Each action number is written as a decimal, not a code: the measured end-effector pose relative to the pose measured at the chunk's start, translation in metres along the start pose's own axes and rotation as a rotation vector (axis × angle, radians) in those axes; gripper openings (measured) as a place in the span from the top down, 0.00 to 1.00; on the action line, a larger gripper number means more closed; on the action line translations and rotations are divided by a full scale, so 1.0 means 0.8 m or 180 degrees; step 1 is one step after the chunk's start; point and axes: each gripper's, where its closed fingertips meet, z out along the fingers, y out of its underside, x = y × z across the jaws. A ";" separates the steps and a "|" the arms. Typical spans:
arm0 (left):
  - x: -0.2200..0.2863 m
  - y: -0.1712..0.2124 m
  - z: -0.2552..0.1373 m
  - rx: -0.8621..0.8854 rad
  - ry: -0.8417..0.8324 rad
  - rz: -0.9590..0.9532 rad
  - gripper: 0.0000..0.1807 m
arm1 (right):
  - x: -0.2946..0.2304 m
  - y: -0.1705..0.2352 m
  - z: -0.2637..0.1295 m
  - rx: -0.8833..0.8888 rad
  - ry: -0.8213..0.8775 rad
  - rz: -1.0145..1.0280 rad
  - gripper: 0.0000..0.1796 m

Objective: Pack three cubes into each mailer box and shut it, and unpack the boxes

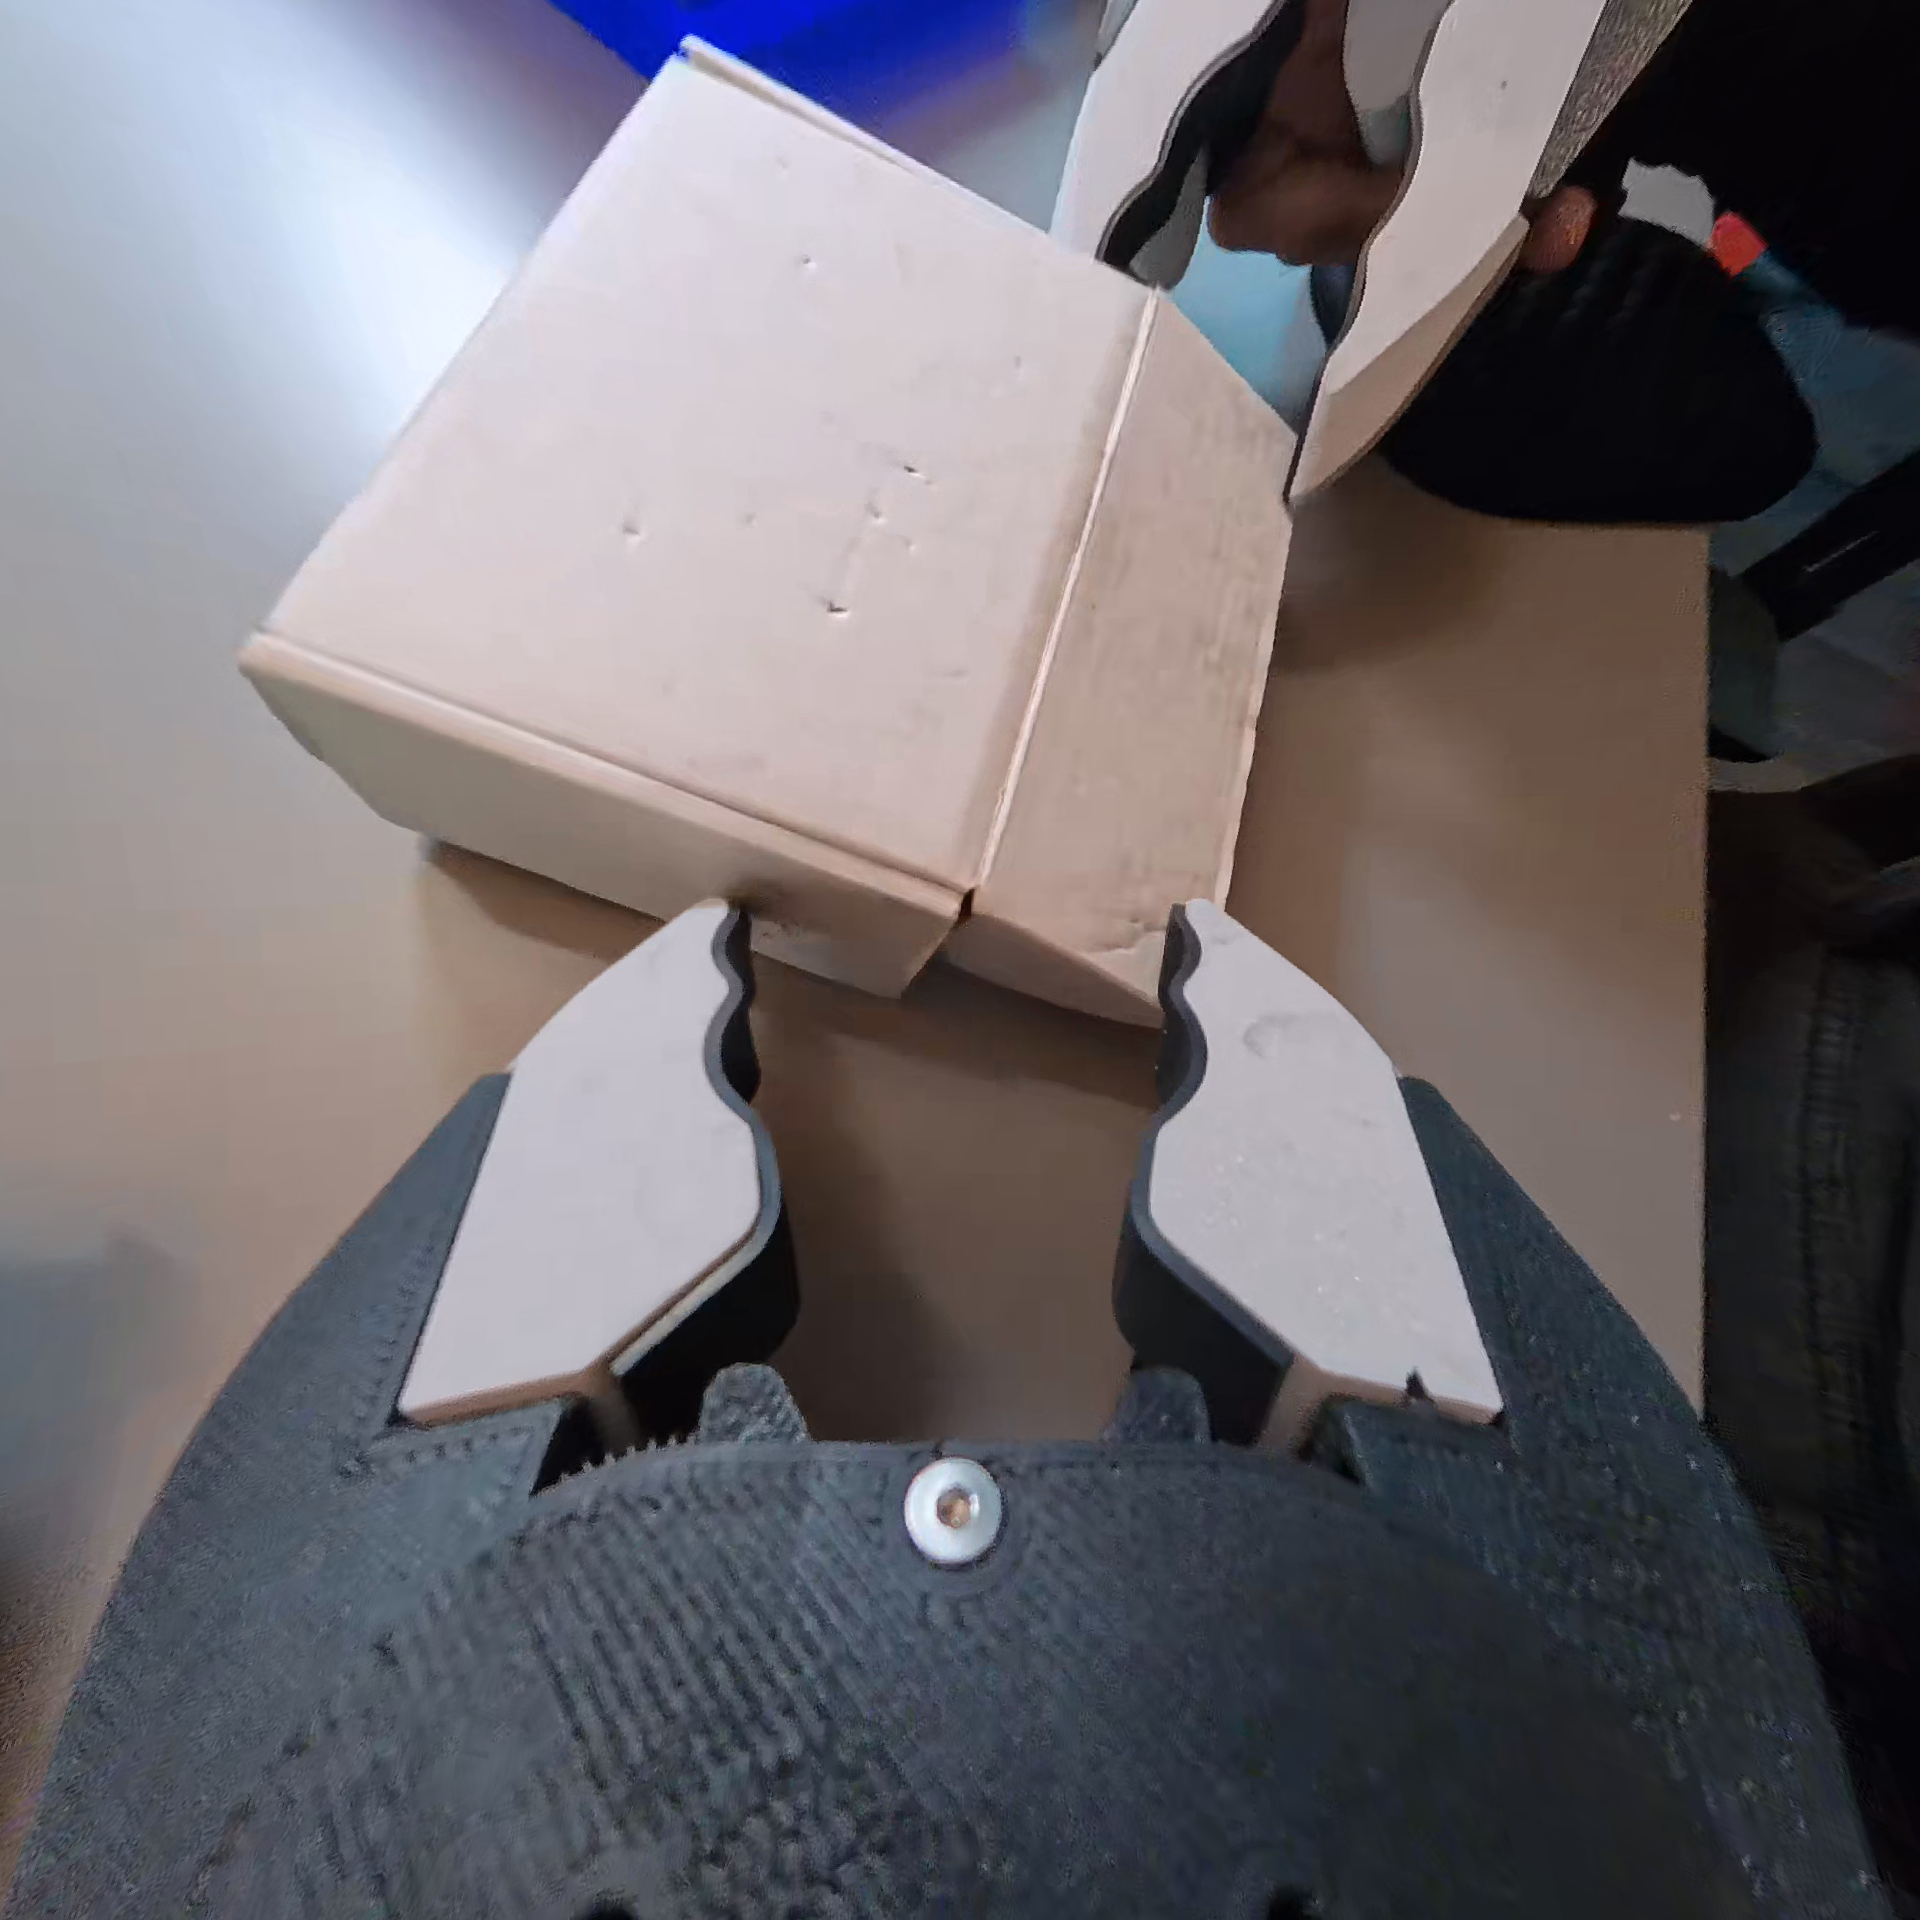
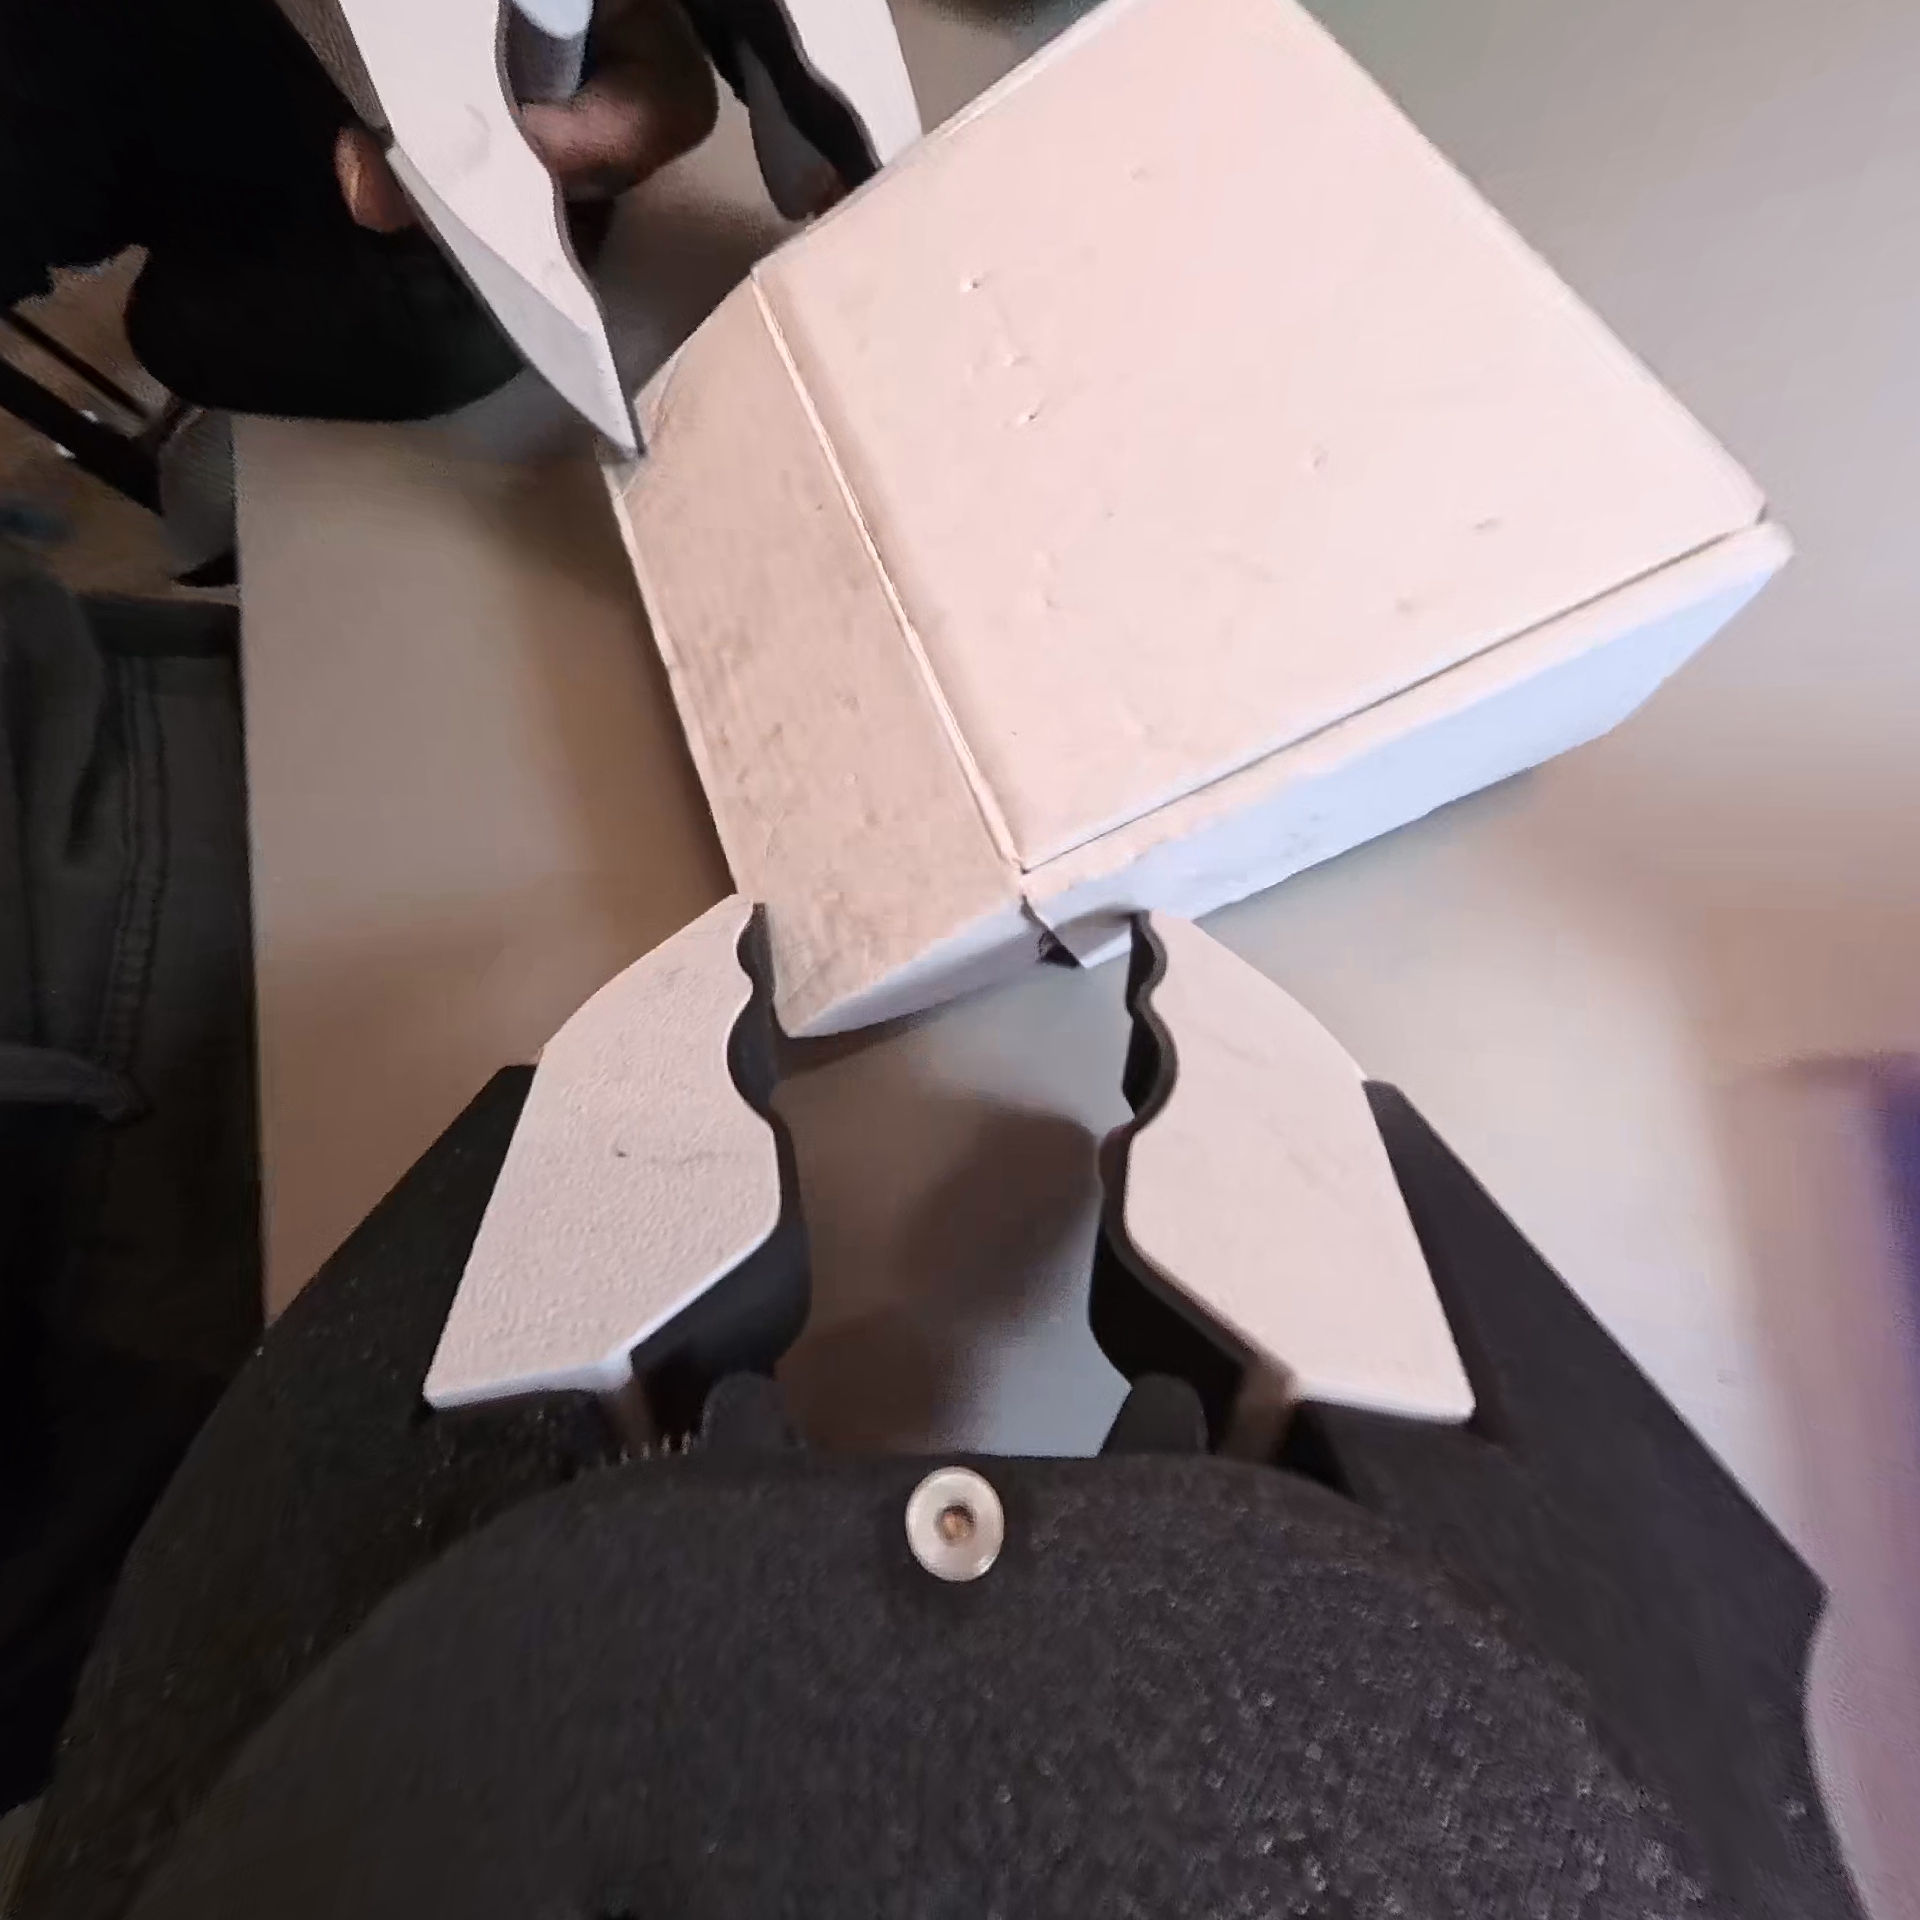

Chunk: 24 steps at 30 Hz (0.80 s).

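Left wrist view shows your left gripper (image 1: 956,935) spread wide, empty, its tips at the near corner of the closed mailer box (image 1: 727,499) lying on the table (image 1: 1455,831). Right wrist view shows your right gripper (image 2: 945,951) equally wide and empty, straddling the opposite front corner. No cubes are visible. You seem about to unpack; next, free the tucked front flap (image 2: 821,675) and lift the lid.
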 end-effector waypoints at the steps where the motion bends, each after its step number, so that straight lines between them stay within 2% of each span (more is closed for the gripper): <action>1: -0.003 -0.001 0.001 0.0014 -0.0012 0.0023 0.59 | 0.005 -0.001 0.001 0.0021 0.0033 -0.0091 0.64; 10: -0.011 -0.001 0.003 0.0064 -0.0052 0.0222 0.61 | 0.015 0.000 0.001 0.0119 0.0142 -0.0586 0.70; 12: -0.012 -0.001 0.003 0.0056 -0.0060 0.0142 0.61 | 0.016 0.000 0.001 0.0124 0.0171 -0.0542 0.70; 14: -0.015 -0.001 0.003 0.0020 -0.0156 0.0016 0.68 | 0.020 -0.002 0.000 0.0088 0.0283 -0.0417 0.71; 17: -0.015 0.003 -0.004 -0.0055 -0.0373 0.0042 0.66 | 0.016 0.001 -0.002 -0.0011 0.0379 -0.0326 0.73; 18: -0.011 0.005 -0.008 -0.0074 -0.0402 0.0033 0.69 | 0.012 0.004 -0.004 -0.0037 0.0375 -0.0324 0.72; 20: -0.001 0.009 -0.013 -0.0059 -0.0368 -0.0061 0.75 | 0.006 0.010 -0.007 -0.0070 0.0381 -0.0311 0.71; 24: 0.012 0.012 -0.001 -0.0060 -0.0249 -0.0154 0.75 | -0.003 0.006 0.002 0.0005 0.0392 -0.0377 0.73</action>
